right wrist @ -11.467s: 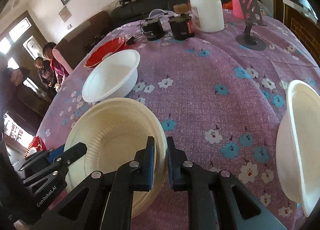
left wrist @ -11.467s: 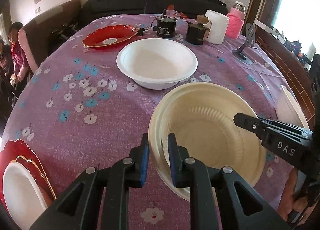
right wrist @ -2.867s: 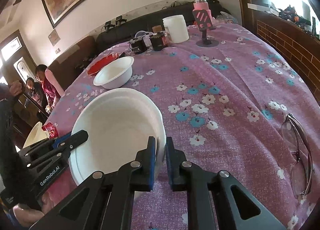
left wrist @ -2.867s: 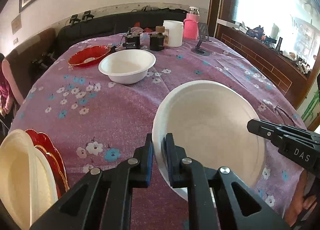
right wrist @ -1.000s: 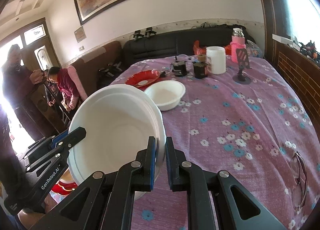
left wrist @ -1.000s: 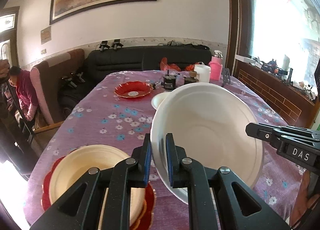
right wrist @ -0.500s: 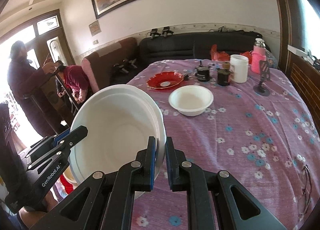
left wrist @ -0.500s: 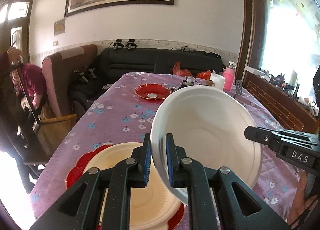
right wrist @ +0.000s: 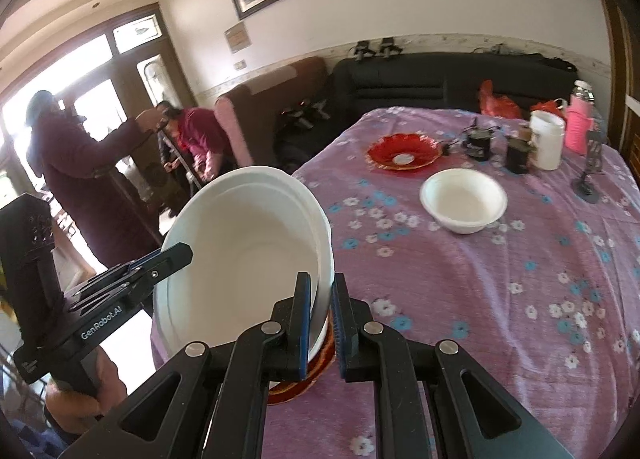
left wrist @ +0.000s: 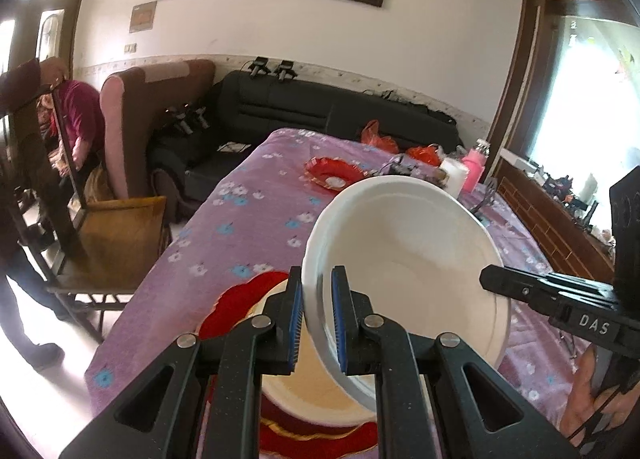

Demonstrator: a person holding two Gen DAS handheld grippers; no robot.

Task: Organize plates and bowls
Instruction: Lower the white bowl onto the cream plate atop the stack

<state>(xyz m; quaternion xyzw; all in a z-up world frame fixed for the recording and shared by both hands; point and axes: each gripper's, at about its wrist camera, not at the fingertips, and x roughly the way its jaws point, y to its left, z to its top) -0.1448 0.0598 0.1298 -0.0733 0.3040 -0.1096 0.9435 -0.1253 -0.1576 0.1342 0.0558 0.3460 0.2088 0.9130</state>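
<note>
While both grippers pinch opposite sides of its rim, the large white bowl (left wrist: 404,259) hangs tilted in the air above the near left corner of the table (right wrist: 500,279). From the left wrist view, the left gripper (left wrist: 317,301) has its blue-padded fingers narrowed onto the bowl's left edge, and the right gripper (right wrist: 319,309) clamps the right edge the same way. Directly beneath the bowl sits a cream plate (left wrist: 308,383) resting on a red plate (left wrist: 236,299). Farther off on the purple flowered cloth stands a smaller white bowl (right wrist: 463,201), with a second red dish (right wrist: 404,155) beyond it and a white tub (right wrist: 546,145) at the far right.
</note>
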